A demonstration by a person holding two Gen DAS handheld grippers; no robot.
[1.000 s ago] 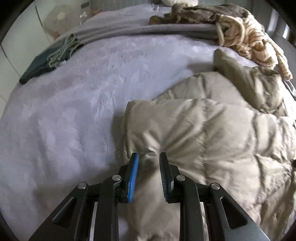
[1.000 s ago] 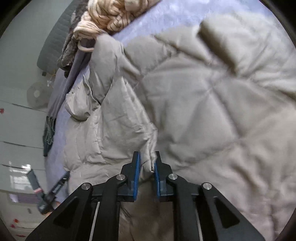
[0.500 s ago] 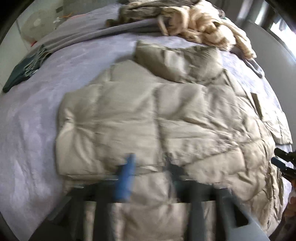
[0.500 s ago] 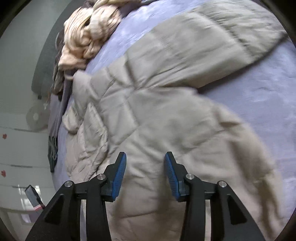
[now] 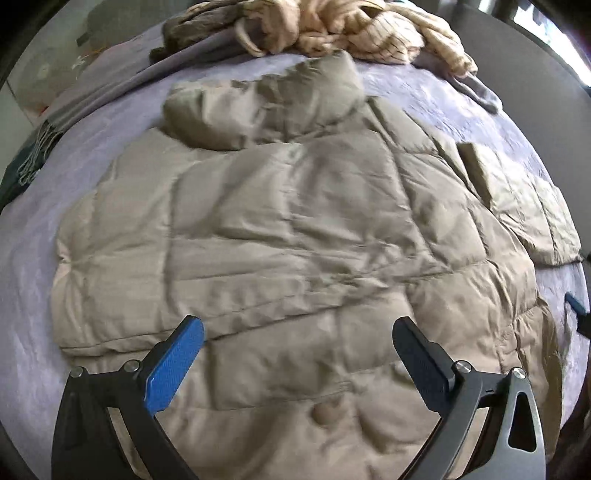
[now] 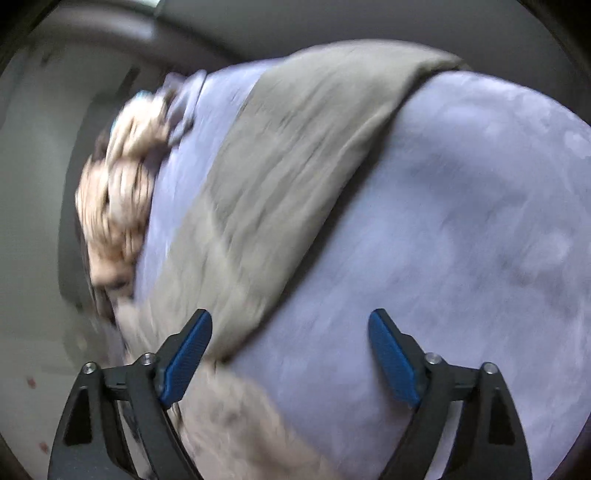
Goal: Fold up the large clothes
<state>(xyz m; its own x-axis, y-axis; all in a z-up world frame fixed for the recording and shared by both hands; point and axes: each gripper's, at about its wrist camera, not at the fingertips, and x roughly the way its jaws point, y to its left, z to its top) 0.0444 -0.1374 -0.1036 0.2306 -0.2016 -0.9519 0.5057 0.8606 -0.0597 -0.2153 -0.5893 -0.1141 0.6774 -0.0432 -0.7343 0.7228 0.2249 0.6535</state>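
The beige quilted puffer jacket [image 5: 288,236] lies only partly folded; left gripper [image 5: 299,362] spread wide, right gripper [image 6: 290,354] opening, both empty.

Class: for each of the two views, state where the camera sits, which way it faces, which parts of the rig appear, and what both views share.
Left wrist: on left claw, looking steeply down at the beige puffer jacket; open fingers show.
Right wrist: on right claw, jaws opening, facing the jacket's sleeve and lilac bedcover, blurred.
Shared: jacket, bedcover, cream knit pile.

Right tool [image 6: 290,354] opening, empty, above beige puffer jacket [image 6: 280,192], lilac bedspread [image 6: 461,240].
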